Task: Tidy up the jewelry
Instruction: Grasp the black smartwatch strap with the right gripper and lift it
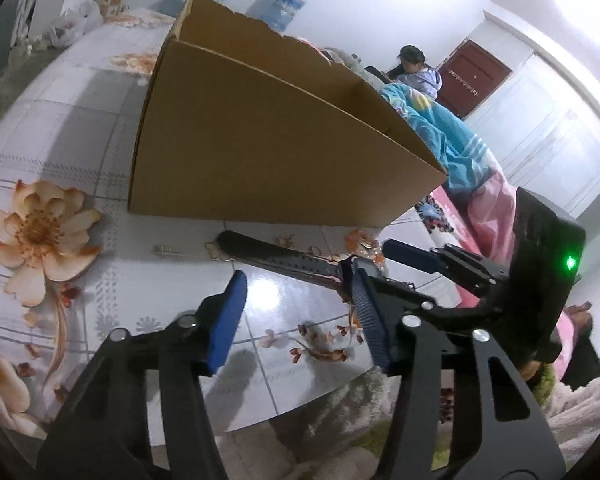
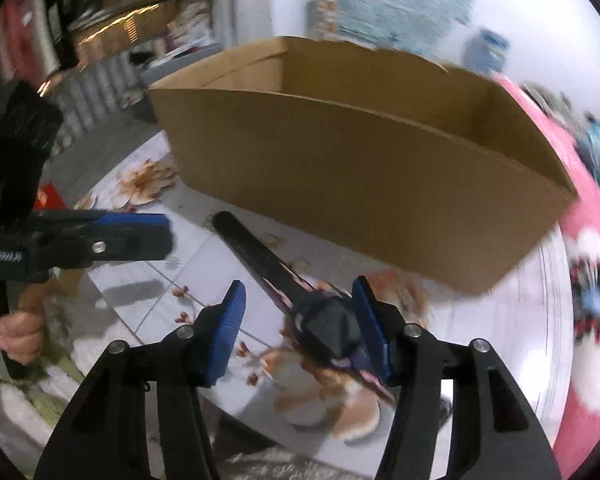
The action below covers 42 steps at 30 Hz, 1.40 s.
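Watch (image 2: 295, 300) lies on the tabletop (image 1: 79, 128) before the cardboard box (image 1: 267, 152), both grippers' jaws spread, the right gripper (image 2: 300, 328) straddling it; closing comes next.

Plain brown cardboard box (image 1: 259, 136). Black watch (image 1: 283, 264) with perforated strap. Glossy white tiled surface (image 1: 79, 120) with peach-orange flower pattern and grey lines. Both tools black with blue pads (image 1: 227, 320). Pink floral bedding (image 2: 588, 240) far right.

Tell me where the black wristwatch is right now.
The black wristwatch lies on the floral tabletop just in front of the open brown cardboard box. In the right wrist view its case sits against the right gripper's right-hand pad.
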Tool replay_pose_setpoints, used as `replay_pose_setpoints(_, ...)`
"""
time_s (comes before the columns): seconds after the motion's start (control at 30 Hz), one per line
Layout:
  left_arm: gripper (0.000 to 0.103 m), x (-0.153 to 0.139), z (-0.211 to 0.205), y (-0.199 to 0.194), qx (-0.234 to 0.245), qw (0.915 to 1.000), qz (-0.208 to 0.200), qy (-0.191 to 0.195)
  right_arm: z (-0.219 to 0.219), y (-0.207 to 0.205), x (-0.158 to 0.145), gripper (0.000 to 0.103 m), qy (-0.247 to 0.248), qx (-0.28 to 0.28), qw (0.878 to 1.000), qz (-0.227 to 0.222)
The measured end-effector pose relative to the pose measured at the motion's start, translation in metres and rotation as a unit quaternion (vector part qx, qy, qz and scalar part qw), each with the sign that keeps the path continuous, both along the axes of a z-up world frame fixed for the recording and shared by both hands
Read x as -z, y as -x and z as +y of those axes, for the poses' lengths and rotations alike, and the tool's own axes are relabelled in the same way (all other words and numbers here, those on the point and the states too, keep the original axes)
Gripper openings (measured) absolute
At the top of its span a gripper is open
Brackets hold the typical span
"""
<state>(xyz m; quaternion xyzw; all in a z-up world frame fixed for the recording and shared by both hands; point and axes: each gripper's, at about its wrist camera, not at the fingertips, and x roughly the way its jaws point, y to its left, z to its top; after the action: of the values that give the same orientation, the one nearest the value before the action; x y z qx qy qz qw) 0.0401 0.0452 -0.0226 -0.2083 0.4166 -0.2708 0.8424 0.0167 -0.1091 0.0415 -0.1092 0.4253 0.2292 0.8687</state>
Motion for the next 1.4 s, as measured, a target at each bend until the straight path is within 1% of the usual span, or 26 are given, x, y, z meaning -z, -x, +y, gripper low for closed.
replay_pose_setpoints(0.07,0.044,0.002,0.003,0.001,-0.001,1.0,0.0,0.002,0.012,-0.003,0.003,0.042,0.016,-0.037,0.999,-0.004)
replay_pose_setpoints(0.1,0.042,0.002,0.003,0.001,-0.002,1.0,0.002,0.002,0.02,-0.006,0.006,0.039,0.026,-0.06,0.998,0.0)
replay_pose_setpoints(0.17,0.039,0.003,0.007,0.001,-0.005,1.0,0.003,-0.001,0.029,-0.013,0.012,0.031,0.04,-0.088,0.995,0.008)
replay_pose_setpoints(0.2,0.038,0.003,0.009,0.002,-0.008,1.0,0.003,-0.005,0.033,-0.015,0.013,0.029,0.046,-0.097,0.994,0.011)
replay_pose_setpoints(0.3,0.038,0.005,0.013,0.005,-0.011,0.9999,0.001,-0.011,0.043,-0.024,0.018,0.029,0.065,-0.128,0.989,0.021)
replay_pose_setpoints(0.43,0.038,0.006,0.013,0.005,-0.006,0.9999,0.0,-0.011,0.053,-0.028,0.023,0.028,0.088,-0.158,0.983,0.024)
replay_pose_setpoints(0.5,0.038,0.007,0.012,0.004,-0.004,1.0,0.003,-0.007,0.054,-0.031,0.022,0.021,0.091,-0.161,0.982,0.028)
replay_pose_setpoints(0.53,0.038,0.007,0.012,0.004,-0.002,1.0,0.005,-0.004,0.053,-0.033,0.022,0.02,0.091,-0.16,0.982,0.03)
replay_pose_setpoints(0.57,0.038,0.007,0.014,0.003,-0.001,1.0,0.006,-0.002,0.051,-0.034,0.021,0.011,0.083,-0.162,0.983,0.033)
replay_pose_setpoints(0.63,0.038,0.008,0.012,0.003,0.0,1.0,0.008,0.001,0.047,-0.034,0.019,0.003,0.068,-0.158,0.984,0.041)
replay_pose_setpoints(0.83,0.038,0.011,0.011,-0.003,0.001,0.9992,0.026,0.029,0.028,-0.039,0.011,0.003,0.01,-0.127,0.991,0.046)
replay_pose_setpoints(0.9,0.038,0.011,0.009,-0.005,0.002,0.999,0.029,0.034,0.023,-0.04,0.009,0.003,0.002,-0.122,0.991,0.048)
replay_pose_setpoints(0.97,0.038,0.009,0.007,-0.005,0.004,0.9991,0.028,0.033,0.02,-0.04,0.008,0.003,0.006,-0.12,0.991,0.054)
replay_pose_setpoints(1.0,0.038,0.007,0.006,-0.005,0.005,0.9991,0.028,0.032,0.022,-0.041,0.009,0.005,0.01,-0.123,0.991,0.053)
replay_pose_setpoints(1.03,0.038,0.007,0.005,-0.005,0.006,0.9991,0.027,0.031,0.023,-0.041,0.01,0.01,0.017,-0.128,0.99,0.052)
replay_pose_setpoints(1.07,0.038,0.007,0.004,-0.006,0.006,0.9992,0.027,0.029,0.023,-0.04,0.01,0.02,0.025,-0.132,0.99,0.05)
replay_pose_setpoints(1.13,0.038,0.007,0.003,-0.005,0.005,0.9992,0.028,0.026,0.027,-0.041,0.011,0.029,0.037,-0.141,0.988,0.043)
replay_pose_setpoints(1.4,0.038,0.007,0.002,-0.005,0.002,0.9995,0.027,0.018,0.044,-0.046,0.021,0.028,0.081,-0.192,0.976,0.055)
